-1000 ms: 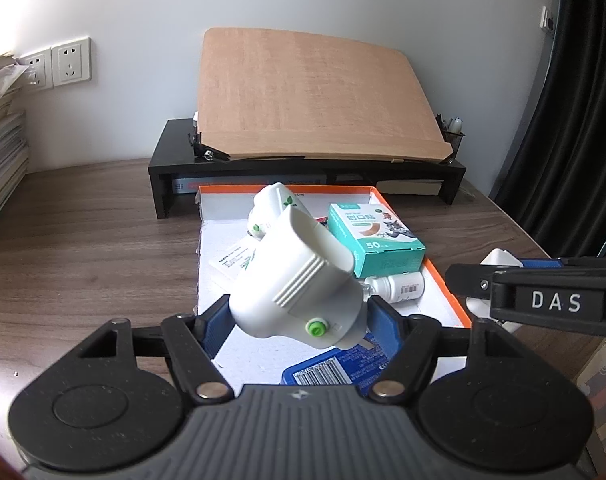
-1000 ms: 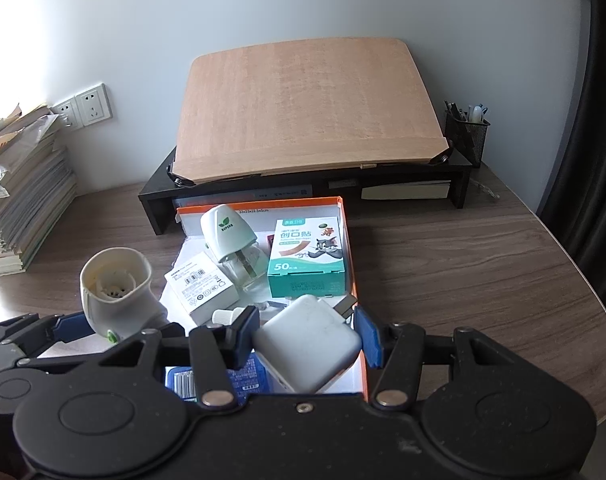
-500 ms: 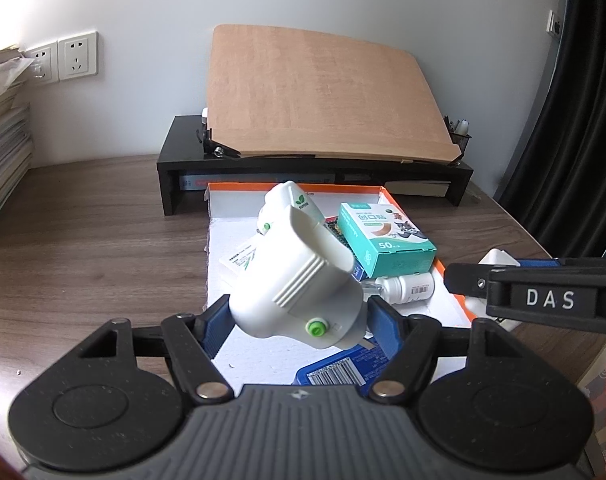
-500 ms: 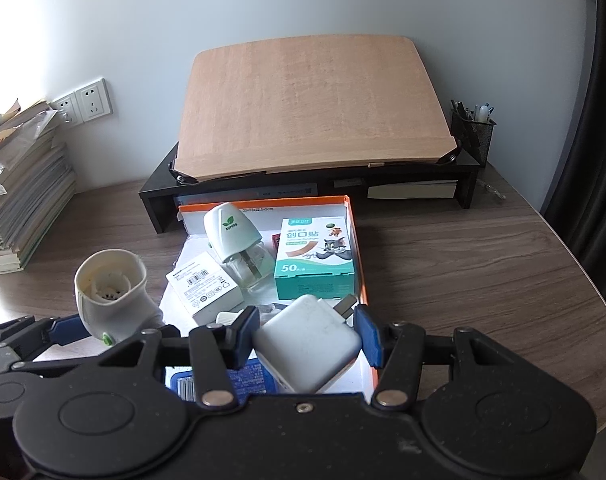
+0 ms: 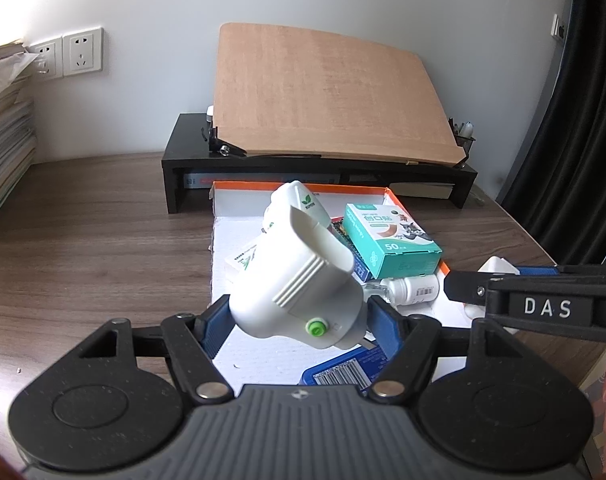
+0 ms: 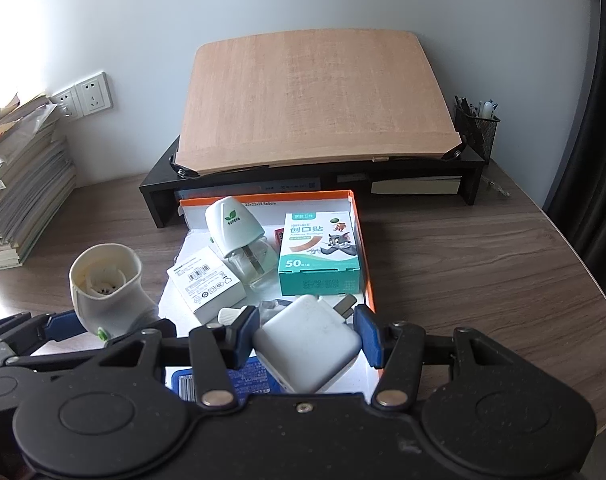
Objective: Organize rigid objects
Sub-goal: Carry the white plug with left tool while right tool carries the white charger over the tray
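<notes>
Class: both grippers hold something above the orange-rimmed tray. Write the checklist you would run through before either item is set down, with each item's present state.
1. Left gripper clamped on the white vaporizer: ok.
2. Right gripper clamped on the white charger: ok.
3. Charger prongs clear of the pads: ok.
4. Grippers apart, not touching: ok.
5. Bare floor in the tray near the left edge for a set-down: ok.
6. Space under the charger free: not ok, a blue packet lies there.
</notes>
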`<state>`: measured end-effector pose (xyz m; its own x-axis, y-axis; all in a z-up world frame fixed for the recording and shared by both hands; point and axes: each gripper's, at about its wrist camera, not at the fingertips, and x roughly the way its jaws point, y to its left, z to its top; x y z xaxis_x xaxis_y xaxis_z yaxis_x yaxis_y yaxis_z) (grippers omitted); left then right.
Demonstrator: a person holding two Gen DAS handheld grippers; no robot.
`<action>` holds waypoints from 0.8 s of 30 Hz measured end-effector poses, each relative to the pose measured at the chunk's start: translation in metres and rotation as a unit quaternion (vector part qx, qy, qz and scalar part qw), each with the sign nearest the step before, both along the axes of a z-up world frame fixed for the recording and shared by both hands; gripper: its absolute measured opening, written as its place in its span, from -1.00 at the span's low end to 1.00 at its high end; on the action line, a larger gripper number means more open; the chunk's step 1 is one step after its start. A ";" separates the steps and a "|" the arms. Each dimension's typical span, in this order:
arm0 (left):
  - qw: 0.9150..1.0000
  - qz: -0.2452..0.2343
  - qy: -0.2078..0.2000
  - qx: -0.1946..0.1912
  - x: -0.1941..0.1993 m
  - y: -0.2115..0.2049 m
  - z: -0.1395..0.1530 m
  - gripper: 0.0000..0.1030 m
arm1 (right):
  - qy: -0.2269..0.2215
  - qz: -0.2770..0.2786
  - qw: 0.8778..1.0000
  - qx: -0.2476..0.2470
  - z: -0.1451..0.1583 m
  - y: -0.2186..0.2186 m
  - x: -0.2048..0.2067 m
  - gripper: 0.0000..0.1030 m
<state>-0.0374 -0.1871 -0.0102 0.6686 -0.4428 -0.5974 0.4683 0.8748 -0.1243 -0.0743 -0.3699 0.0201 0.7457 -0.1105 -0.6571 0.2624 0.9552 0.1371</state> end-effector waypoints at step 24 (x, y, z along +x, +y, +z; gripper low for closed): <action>1.000 -0.002 -0.001 -0.002 0.000 -0.004 -0.002 0.41 | 0.003 -0.003 1.000 0.001 -0.005 -0.007 0.000 0.24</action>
